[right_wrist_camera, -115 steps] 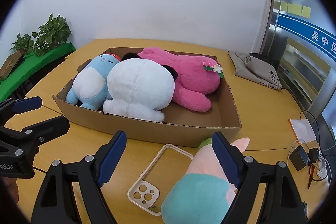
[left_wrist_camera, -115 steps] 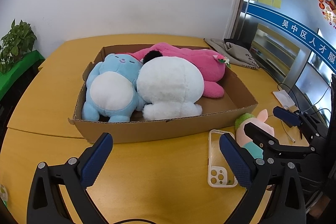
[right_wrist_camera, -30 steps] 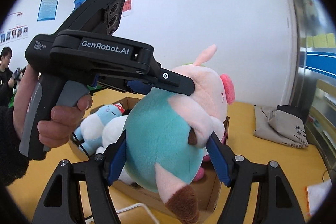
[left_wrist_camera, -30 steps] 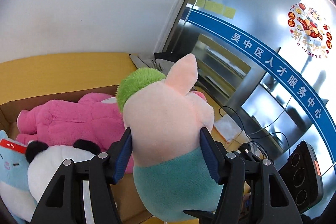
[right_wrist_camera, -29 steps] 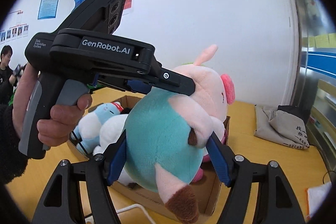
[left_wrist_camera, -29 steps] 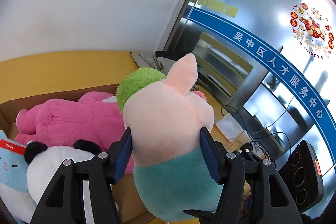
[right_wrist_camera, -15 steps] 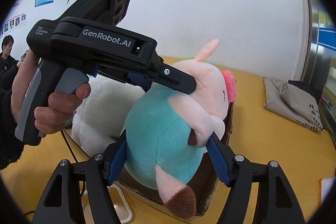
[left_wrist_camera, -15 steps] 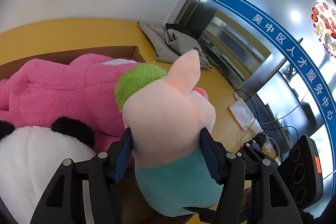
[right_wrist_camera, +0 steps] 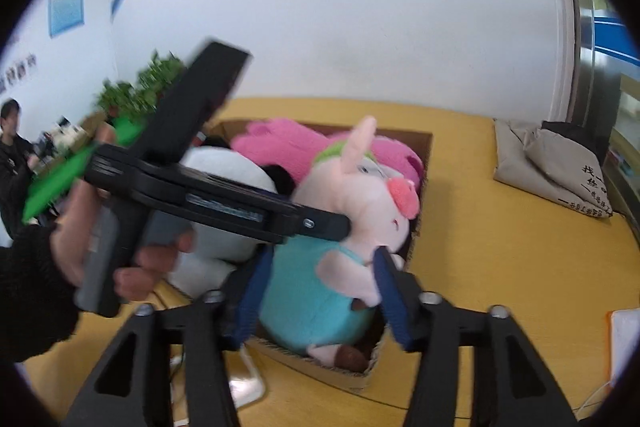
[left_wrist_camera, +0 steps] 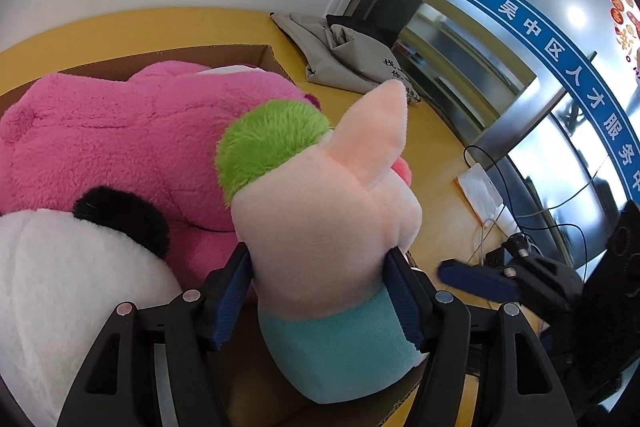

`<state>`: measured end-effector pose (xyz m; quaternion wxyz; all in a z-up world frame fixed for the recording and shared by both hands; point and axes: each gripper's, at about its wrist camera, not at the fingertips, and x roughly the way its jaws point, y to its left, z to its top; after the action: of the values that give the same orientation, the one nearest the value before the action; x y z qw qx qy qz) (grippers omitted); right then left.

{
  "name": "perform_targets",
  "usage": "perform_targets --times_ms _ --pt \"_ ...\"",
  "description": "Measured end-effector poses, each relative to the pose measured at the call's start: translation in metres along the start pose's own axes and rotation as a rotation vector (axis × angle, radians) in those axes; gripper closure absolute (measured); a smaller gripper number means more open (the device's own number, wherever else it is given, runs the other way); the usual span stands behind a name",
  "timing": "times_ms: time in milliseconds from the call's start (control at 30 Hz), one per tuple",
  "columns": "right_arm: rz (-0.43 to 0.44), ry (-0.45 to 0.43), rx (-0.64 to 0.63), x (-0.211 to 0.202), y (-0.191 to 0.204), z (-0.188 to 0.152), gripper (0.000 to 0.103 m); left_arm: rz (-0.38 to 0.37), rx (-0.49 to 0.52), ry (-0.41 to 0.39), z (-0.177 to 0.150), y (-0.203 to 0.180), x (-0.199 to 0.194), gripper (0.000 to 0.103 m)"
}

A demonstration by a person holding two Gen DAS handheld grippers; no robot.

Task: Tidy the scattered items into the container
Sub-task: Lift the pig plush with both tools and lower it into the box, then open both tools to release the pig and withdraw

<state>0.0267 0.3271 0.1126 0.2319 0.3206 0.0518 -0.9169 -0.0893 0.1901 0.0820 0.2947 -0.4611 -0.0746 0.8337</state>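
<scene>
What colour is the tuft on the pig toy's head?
Bright green tuft, clearest in the left wrist view.

A pale pink plush pig (left_wrist_camera: 328, 223) with a green tuft, one upright ear, a pink snout and a teal body stands upright at the right end of an open cardboard box (right_wrist_camera: 424, 163) on the yellow tabletop (right_wrist_camera: 500, 247). Its feet are at the box's near right corner. Beside it in the box lie a large pink plush (left_wrist_camera: 120, 139) and a white plush with black ears (left_wrist_camera: 60, 287).
</scene>
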Motion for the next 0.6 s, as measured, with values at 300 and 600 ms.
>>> perform_targets --times_ms 300,600 --pt "-0.008 0.074 0.072 0.032 -0.021 -0.006 0.074 0.081 0.078 -0.192 0.006 -0.019 -0.059 0.033" --pt "-0.043 0.077 0.104 0.032 -0.021 -0.011 0.074 0.297 0.189 -0.05 0.041 -0.019 0.022 0.026"
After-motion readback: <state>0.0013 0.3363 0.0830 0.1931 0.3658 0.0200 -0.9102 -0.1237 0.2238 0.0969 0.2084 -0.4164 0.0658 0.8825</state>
